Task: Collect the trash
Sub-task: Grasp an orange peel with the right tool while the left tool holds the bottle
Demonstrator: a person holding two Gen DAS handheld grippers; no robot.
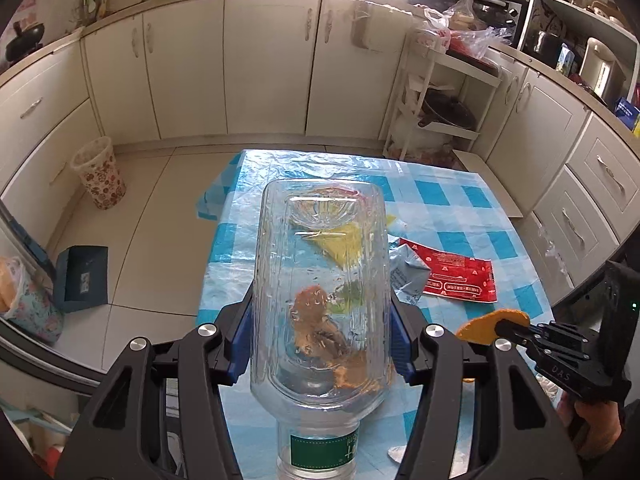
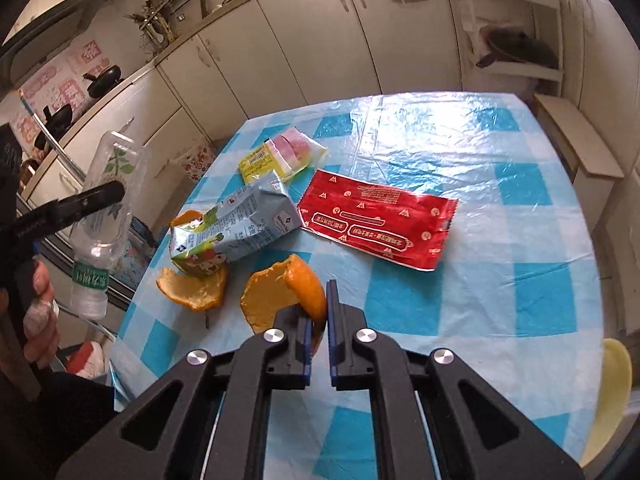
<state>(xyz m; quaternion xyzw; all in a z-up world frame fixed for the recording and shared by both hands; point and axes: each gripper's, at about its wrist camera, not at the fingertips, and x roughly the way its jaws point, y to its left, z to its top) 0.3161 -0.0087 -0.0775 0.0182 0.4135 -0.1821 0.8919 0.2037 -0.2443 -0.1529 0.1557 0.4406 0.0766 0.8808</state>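
Note:
My left gripper (image 1: 320,320) is shut on a clear plastic bottle (image 1: 320,264), blue pads pressing its sides, green-labelled neck toward the camera. The bottle (image 2: 104,208) hangs left of the table in the right wrist view. My right gripper (image 2: 316,304) is shut on an orange peel (image 2: 280,292) just above the checked tablecloth (image 2: 500,240). From the left wrist, that gripper (image 1: 500,326) and peel (image 1: 480,326) show at the right. On the cloth lie a second peel (image 2: 192,286), a crushed drink carton (image 2: 236,232), a red wrapper (image 2: 376,224) and a yellow-pink wrapper (image 2: 284,156).
A floral waste bin (image 1: 100,176) and a blue box (image 1: 82,278) stand on the tiled floor left of the table. A white rack with a pan (image 1: 440,112) is beyond the far edge. Cabinets line the walls. A person's hand (image 2: 36,320) holds the left gripper's handle.

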